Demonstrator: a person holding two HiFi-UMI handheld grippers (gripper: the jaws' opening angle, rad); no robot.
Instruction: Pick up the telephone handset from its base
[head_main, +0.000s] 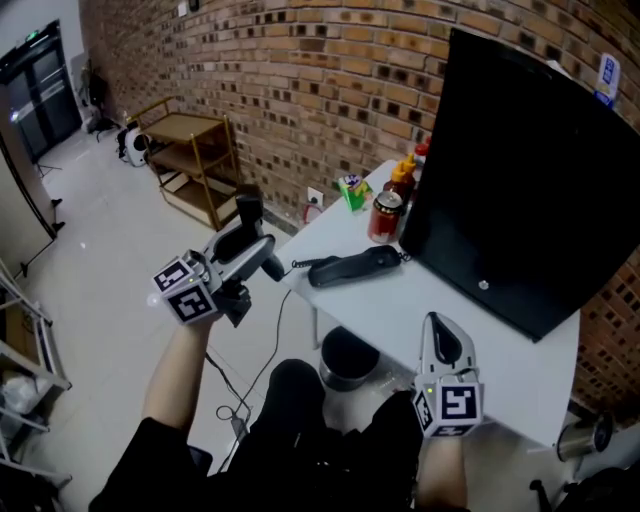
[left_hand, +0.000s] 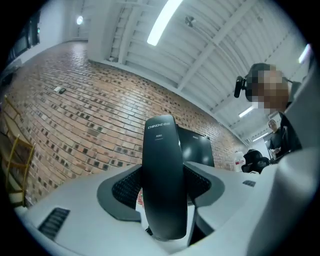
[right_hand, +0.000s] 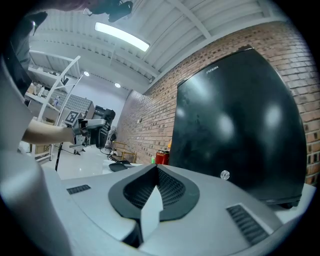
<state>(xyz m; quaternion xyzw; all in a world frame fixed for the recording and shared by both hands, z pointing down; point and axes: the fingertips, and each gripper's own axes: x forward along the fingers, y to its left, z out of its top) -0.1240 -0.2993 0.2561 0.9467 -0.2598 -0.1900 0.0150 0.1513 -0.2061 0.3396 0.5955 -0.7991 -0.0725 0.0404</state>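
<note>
One left gripper (head_main: 255, 242) hangs past the white table's (head_main: 420, 310) left edge, its jaws clamped on the one black handset (left_hand: 162, 180), which is up clear of its single base (head_main: 355, 267) on the tabletop. Behind the base stand one red can (head_main: 385, 216) and two bottles (head_main: 403, 178). One right gripper (head_main: 437, 324) rests on the table, jaws closed and empty.

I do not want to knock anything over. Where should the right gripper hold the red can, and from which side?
Probably from above, jaws across the upper wall of the red can. It stands upright with its top free, while the monitor, the bottles and the phone base crowd its sides.
</note>
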